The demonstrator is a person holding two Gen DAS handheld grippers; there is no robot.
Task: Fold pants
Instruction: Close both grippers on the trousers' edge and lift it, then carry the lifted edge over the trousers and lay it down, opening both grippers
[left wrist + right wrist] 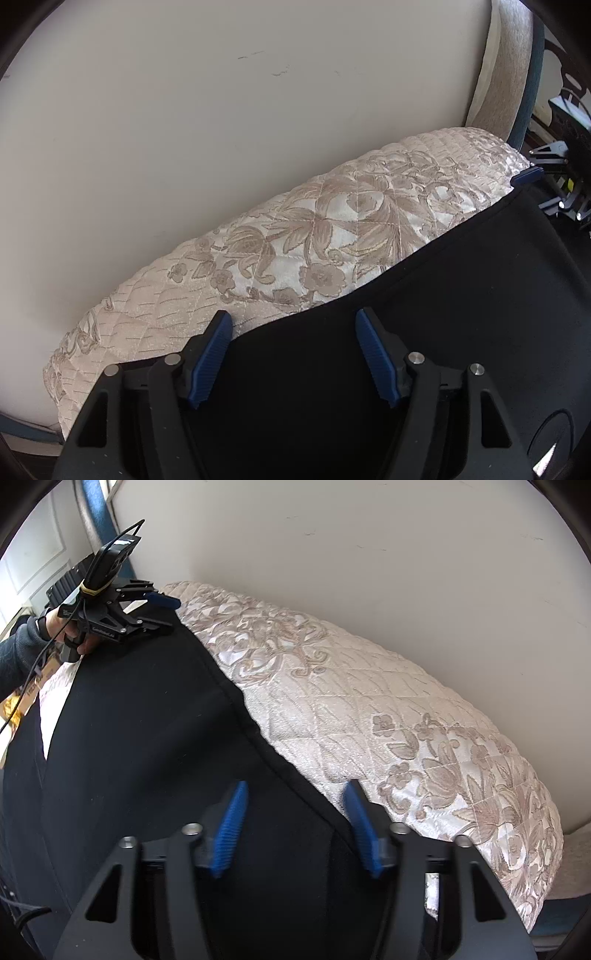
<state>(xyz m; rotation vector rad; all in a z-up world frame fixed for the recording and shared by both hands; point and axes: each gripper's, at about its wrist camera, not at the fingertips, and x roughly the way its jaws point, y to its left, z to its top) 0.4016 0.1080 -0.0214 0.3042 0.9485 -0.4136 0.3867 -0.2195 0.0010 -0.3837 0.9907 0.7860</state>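
Observation:
Black pants (443, 314) lie spread flat on a cream quilted bedspread (295, 229). My left gripper (293, 317) hovers open over the pants' far edge, its left fingertip at the border between cloth and quilt. At the right rim one blue finger (528, 176) of the other gripper shows at the pants' far corner. In the right wrist view my right gripper (295, 786) stands open above the pants (147, 738), the stitched edge running between its fingers without being pinched. The left gripper (166, 613), held by a hand (86, 642), sits at the opposite corner.
A pale wall (184, 110) rises right behind the bedspread (369, 720). A dark sleeve (14, 657) and cables show at the left. A strip of quilt shows between two dark cloth parts at the left of the right wrist view.

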